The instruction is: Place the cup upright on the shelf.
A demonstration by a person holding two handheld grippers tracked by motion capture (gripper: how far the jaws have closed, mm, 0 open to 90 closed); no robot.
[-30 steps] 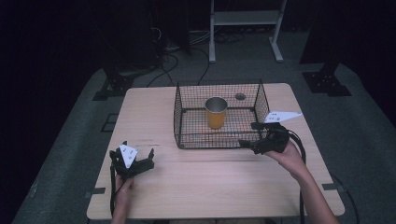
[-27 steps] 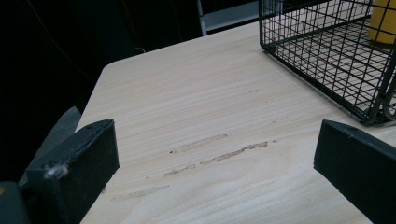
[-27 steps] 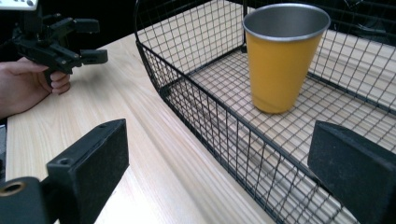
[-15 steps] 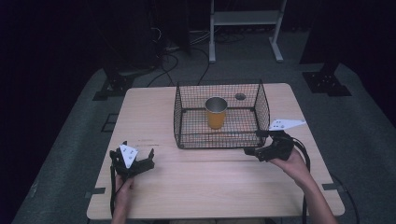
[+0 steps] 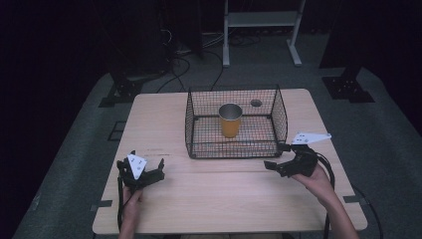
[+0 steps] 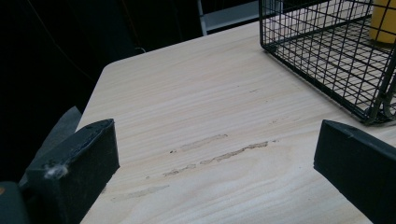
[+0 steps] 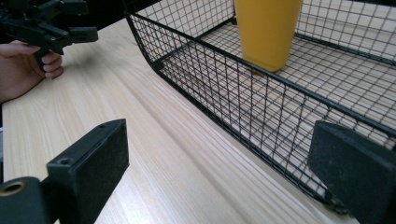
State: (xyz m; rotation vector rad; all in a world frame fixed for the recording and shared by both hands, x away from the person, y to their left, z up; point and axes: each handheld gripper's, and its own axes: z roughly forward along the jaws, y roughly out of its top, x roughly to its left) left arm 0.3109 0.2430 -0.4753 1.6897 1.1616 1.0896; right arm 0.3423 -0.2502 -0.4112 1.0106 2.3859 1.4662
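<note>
An orange cup (image 5: 230,120) with a metallic rim stands upright inside a black wire basket (image 5: 234,148) on the wooden table (image 5: 214,189). My left gripper (image 5: 146,169) rests at the table's front left, open, its jaws wide apart over bare wood (image 6: 215,140). My right gripper (image 5: 276,158) sits just outside the basket's front right corner, open, with nothing between its jaws. In the right gripper view the basket wall (image 7: 243,93) runs close ahead, the cup (image 7: 268,32) stands behind it, and the left gripper (image 7: 51,23) shows far off.
A small dark round mark (image 5: 256,103) lies on the table behind the basket. A white metal stand (image 5: 259,25) and cables are on the floor beyond the table. Pale scuff marks (image 6: 210,154) streak the wood in front of the left gripper.
My right gripper has drawn back from the basket's front edge toward the person and slightly right. The left gripper has stayed put.
</note>
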